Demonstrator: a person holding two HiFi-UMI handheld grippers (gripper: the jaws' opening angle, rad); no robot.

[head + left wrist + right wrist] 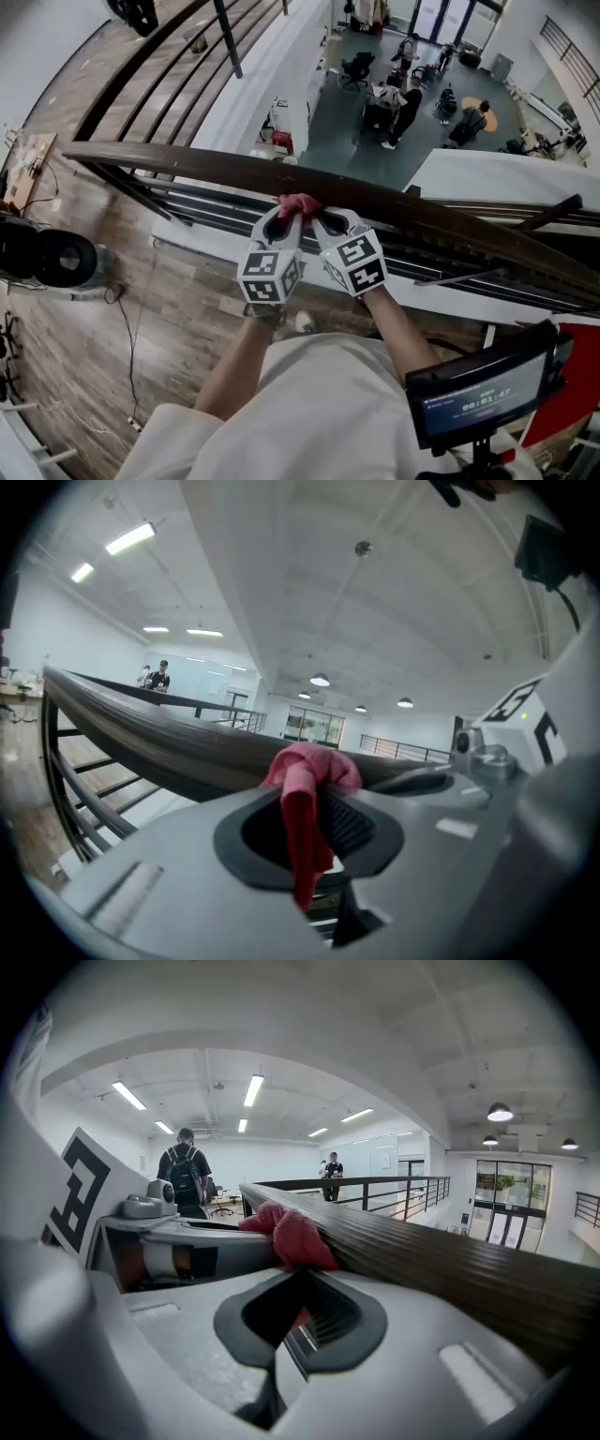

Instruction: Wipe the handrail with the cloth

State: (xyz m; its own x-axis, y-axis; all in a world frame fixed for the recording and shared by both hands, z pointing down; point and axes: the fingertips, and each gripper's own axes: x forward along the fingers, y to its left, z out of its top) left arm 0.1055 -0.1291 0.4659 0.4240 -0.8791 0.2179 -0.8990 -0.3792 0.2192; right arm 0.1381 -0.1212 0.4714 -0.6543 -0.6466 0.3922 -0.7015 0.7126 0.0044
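Head view — red cloth [298,203] bunched on the top of the dark wooden handrail [187,164], roughly mid-length of the visible rail, directly in front of the person. Pinched at once by both grippers, tips meeting over it.

Left gripper [284,217]: jaws closed on the cloth. Left gripper view: cloth [309,771] heaped at the tips against the handrail [141,728], one strip hanging down through the dark gap between the fingers of the left gripper [314,799].

Right gripper [323,221]: jaws likewise closed, holding the cloth's edge. Right gripper view: cloth [291,1232] pressed at the tips of the right gripper [298,1283] against the ribbed side of the handrail [450,1269], a sliver of red showing in the gap between the fingers.

Marker cubes: left cube [270,274] and right cube [356,262] side by side, almost touching, just below the rail.

Below the handrail: horizontal railing bars [225,208], dark metal. Wood-plank floor [141,309] underfoot, thin cable trailing across it.

Further out — black round device [52,258] at the left edge; small screen [483,389] at lower right, digits lit. Lower level [412,89] visible past the rail, several people and chairs. Person with backpack [185,1171] beyond the left gripper in the right gripper view. Ceiling strip lights [131,538] overhead.
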